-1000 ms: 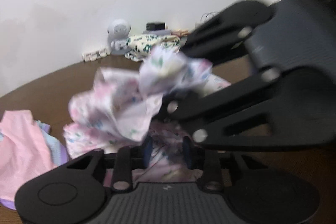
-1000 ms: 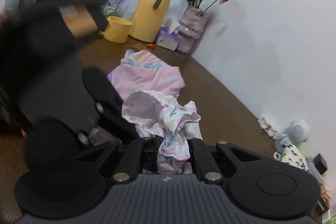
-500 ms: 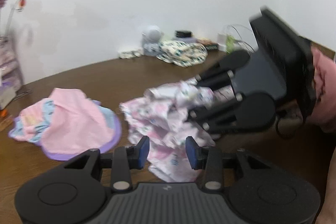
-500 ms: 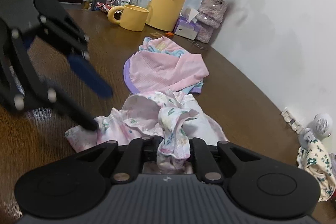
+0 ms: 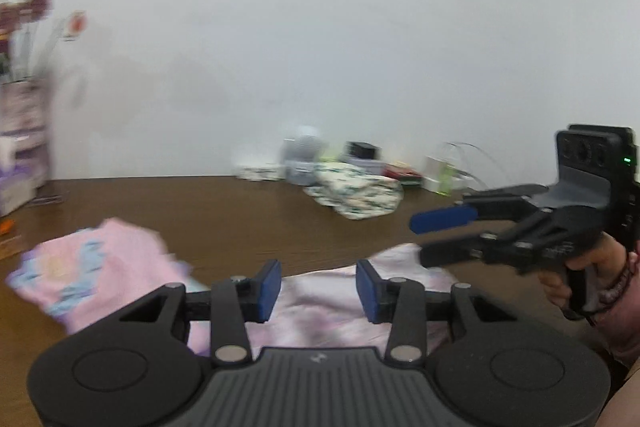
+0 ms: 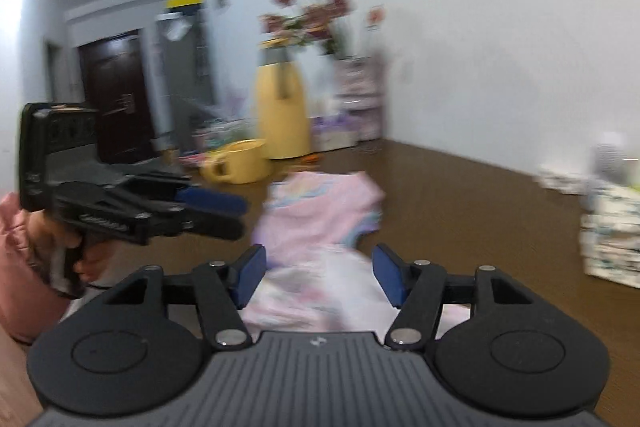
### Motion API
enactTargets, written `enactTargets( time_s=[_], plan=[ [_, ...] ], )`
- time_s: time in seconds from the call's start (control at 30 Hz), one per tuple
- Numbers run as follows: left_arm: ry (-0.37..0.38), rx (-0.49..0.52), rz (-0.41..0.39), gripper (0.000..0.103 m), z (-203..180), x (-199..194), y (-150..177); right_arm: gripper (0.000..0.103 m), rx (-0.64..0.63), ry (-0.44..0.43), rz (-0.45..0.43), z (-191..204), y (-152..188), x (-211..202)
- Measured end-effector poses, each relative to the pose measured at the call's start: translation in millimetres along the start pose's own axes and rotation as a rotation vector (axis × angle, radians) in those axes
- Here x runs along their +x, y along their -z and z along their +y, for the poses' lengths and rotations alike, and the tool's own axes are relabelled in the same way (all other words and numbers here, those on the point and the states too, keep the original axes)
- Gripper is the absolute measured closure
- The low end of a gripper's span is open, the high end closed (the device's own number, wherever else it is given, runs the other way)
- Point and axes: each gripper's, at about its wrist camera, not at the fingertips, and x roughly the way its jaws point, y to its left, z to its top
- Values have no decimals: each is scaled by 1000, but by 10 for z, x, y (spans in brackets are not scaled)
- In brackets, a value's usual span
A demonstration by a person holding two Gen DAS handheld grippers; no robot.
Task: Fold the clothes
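On the brown worktop [image 5: 248, 223], the floral garment [image 5: 320, 303] lies flat just in front of both claws. We hold the left claw [image 5: 316, 285] spread, nothing between its blue pads [image 5: 268, 285]. Our right claw [image 6: 318, 277] is opening, pads clear of the cloth, nothing pinched. A pink garment [image 6: 320, 211] lies just beyond the floral one, toward the yellow jug [image 6: 282, 115] and yellow mug [image 6: 236, 167]. Both views are motion-blurred.
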Motion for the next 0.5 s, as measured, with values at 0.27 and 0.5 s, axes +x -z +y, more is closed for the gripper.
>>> enactTargets(
  time_s=[0.27,0.5],
  plan=[
    [-38,137,152,78,-374,615,31,78,90,144,132,-460,410,2],
    [-135,89,251,78,-196,661,253,78,109,100,186,-536,669,190]
  ],
)
